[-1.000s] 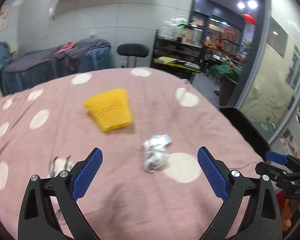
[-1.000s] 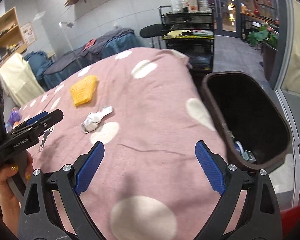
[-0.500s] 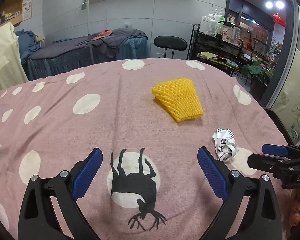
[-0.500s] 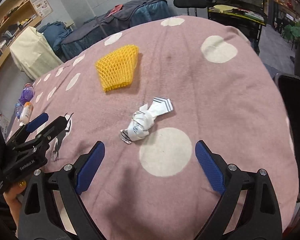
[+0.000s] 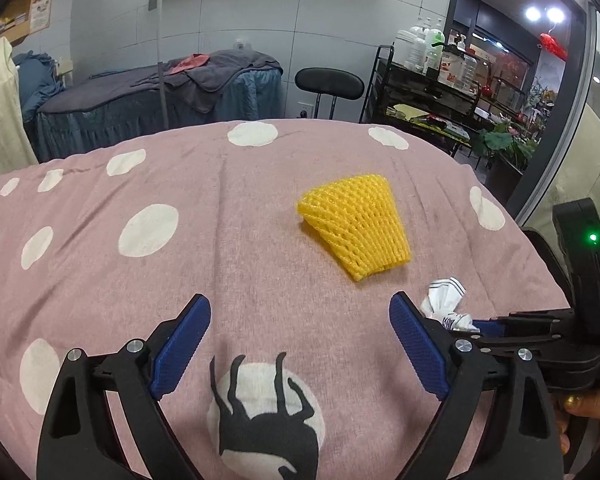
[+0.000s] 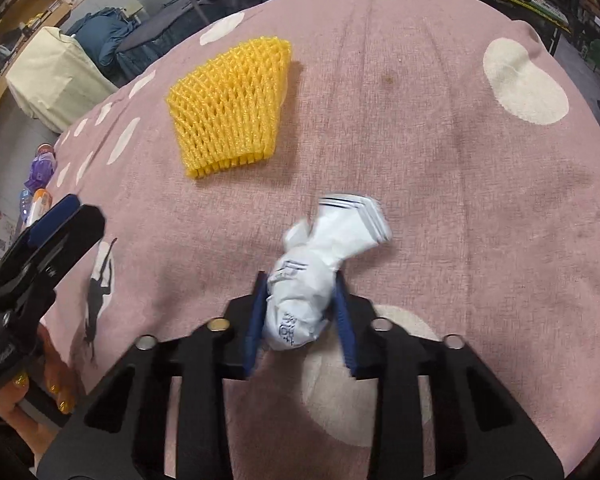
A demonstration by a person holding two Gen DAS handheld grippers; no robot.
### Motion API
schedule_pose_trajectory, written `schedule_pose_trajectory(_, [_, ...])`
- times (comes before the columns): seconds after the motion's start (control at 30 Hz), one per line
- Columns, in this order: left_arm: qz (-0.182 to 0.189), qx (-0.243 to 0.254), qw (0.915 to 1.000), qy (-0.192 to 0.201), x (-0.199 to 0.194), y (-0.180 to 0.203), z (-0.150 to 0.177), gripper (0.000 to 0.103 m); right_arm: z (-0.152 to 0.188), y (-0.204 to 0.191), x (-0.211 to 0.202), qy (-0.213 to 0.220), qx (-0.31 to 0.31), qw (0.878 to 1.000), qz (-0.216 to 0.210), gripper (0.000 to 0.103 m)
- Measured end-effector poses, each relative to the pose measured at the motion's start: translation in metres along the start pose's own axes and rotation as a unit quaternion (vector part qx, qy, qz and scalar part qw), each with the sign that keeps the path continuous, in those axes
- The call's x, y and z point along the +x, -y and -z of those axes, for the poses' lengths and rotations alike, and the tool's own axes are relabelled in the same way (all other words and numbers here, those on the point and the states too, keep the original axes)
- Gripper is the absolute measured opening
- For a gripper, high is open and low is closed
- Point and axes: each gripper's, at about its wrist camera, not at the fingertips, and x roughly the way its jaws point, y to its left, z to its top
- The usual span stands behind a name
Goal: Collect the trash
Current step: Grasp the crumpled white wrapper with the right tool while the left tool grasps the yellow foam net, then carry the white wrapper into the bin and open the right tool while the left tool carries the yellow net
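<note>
Blue-padded left gripper (image 5: pixel 300 344) hangs with its jaws spread wide over the pink polka-dot cloth (image 5: pixel 220 208), yellow foam fruit net (image 5: pixel 358 226) lying beyond. Right wrist view: right gripper (image 6: pixel 300 316) clamps the crumpled white paper wrapper (image 6: pixel 316 268), near the net (image 6: pixel 230 108).

A massage or beauty salon: a grey-and-blue draped treatment bed (image 5: pixel 160 92) at eleven o'clock, a black metal trolley of lotion bottles (image 5: pixel 432 80) at one, a round black stool (image 5: pixel 329 85) between.
</note>
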Motion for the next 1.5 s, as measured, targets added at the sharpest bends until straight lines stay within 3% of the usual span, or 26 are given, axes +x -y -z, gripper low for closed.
schedule_pose_trajectory(0.07, [0.018, -0.006, 0.9997, -0.016, 0.013, 0.000, -0.007, 0.087, 0.002, 0.002, -0.009, 0.009, 0.004, 1.000, -0.017, 0.028])
schedule_pose_trajectory(0.2, [0.051, -0.024, 0.9979, -0.030, 0.034, 0.005, -0.022, 0.083, 0.011, 0.004, -0.036, 0.047, -0.005, 0.999, -0.011, 0.028])
schedule_pose_trajectory(0.33, [0.060, -0.025, 0.9970, -0.041, 0.058, 0.016, -0.036, 0.077, 0.024, 0.005, -0.061, 0.070, -0.010, 0.997, -0.009, 0.028])
schedule_pose_trajectory(0.43, [0.070, -0.029, 0.9955, -0.057, 0.073, 0.022, -0.041, 0.065, 0.037, 0.001, -0.079, 0.091, -0.026, 0.995, 0.002, 0.028])
schedule_pose_trajectory(0.53, [0.055, -0.013, 0.9969, -0.054, 0.078, 0.029, -0.044, 0.045, 0.044, 0.002, -0.089, 0.104, -0.028, 0.994, 0.005, 0.028])
schedule_pose_trajectory(0.6, [0.056, -0.009, 0.9968, -0.057, 0.078, 0.033, -0.044, 0.022, 0.049, 0.002, -0.092, 0.116, -0.027, 0.993, 0.011, 0.028])
schedule_pose_trajectory(0.67, [0.057, -0.001, 0.9970, -0.052, 0.075, 0.038, -0.043, 0.013, 0.054, 0.007, -0.098, 0.128, -0.026, 0.991, 0.007, 0.028])
schedule_pose_trajectory(0.97, [0.051, 0.018, 0.9985, 0.006, 0.023, 0.054, -0.031, 0.011, 0.075, 0.021, -0.123, 0.176, -0.021, 0.984, 0.015, 0.028])
schedule_pose_trajectory(1.5, [0.076, 0.021, 0.9962, 0.038, -0.035, 0.101, -0.006, 0.011, 0.106, 0.063, -0.160, 0.225, 0.009, 0.974, 0.026, 0.028])
